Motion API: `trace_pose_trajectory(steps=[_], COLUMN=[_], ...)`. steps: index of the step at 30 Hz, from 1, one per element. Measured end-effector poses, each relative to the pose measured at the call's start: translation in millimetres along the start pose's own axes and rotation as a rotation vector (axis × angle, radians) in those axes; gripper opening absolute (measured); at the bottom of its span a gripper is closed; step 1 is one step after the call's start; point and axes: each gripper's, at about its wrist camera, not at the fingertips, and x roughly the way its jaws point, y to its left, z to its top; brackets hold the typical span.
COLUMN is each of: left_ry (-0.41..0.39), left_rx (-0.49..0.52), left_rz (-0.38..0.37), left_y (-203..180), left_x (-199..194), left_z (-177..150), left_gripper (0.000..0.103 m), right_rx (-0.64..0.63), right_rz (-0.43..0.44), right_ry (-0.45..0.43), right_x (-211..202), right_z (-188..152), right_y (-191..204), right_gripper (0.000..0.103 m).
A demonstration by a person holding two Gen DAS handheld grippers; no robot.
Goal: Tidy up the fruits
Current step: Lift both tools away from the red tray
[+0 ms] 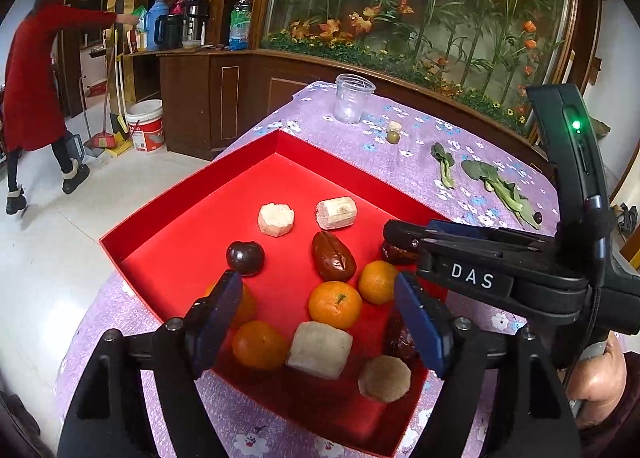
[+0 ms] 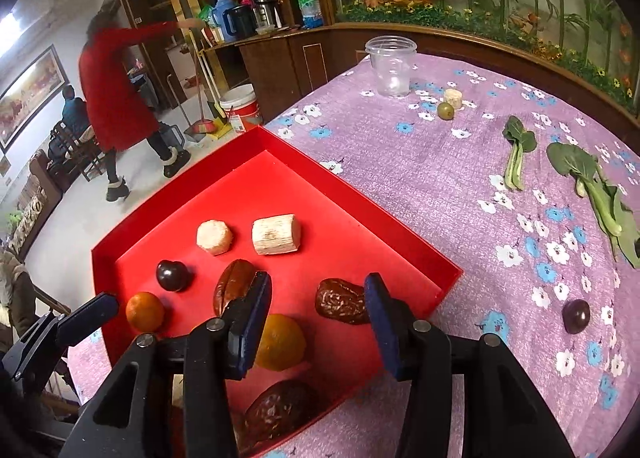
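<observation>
A red tray (image 1: 192, 194) (image 2: 360, 194) on the purple cloth holds several tangerines (image 1: 335, 305) (image 2: 280, 342), red dates (image 1: 333, 256) (image 2: 342, 301), a dark cherry (image 1: 245, 257) (image 2: 173, 275) and pale sugarcane pieces (image 1: 336, 212) (image 2: 276, 234). My left gripper (image 1: 318, 318) is open and empty above the tray's near part. My right gripper (image 2: 318, 326) is open and empty above the tray's right side; it also shows in the left wrist view (image 1: 404, 236). A second dark cherry (image 2: 576, 316) (image 1: 538, 217) lies on the cloth outside the tray.
A clear plastic cup (image 1: 354, 98) (image 2: 392, 66) stands at the table's far edge. A green fruit (image 2: 445, 111) and a cane piece (image 2: 454, 98) lie near it. Leafy greens (image 2: 516, 154) lie at right. A person in red (image 1: 32, 78) walks at left.
</observation>
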Motion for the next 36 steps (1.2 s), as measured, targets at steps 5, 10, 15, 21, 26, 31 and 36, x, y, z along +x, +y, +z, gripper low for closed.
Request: trace_pose_trajectory(steps=[5,10,15,21,26,31,36], left_ry=[-0.003,-0.016,-0.054,-0.093,-0.095,-0.086,-0.102], left_rx=[0.014,0.03,0.003,-0.12,-0.129,-0.123,-0.104], left_rz=[0.008,0.017,0.046,0.076,0.09,0.082,0.074], left_y=[-6,-13,-5,31,39,35,28], left_x=[-9,-22,-36,-51,-55,-52,-57], left_z=[-2,-5,-5,2,0,-1,1], left_gripper=[0.08,0.081,0.081,0.081,0.081,0.081,0.081], right_rx=[0.011,0.026,0.056,0.056,0.019,-0.083,-0.089], right_rz=[0.002,0.002,-0.035,0.033,0.033,-0.045,-0.096], right_ry=[-0.018,-0.039,-0.04,0.02,0.11,0.129,0.147], right_x=[-14,-28,-39,-36,-25,-27,-30], right_z=[-5,-15,-29,-51,-70,-86,-83], right_y=[-2,-5,-10,11,35,55,38], right_gripper=[0.053,0.059,0.059,0.06,0.06,0.058,0.058])
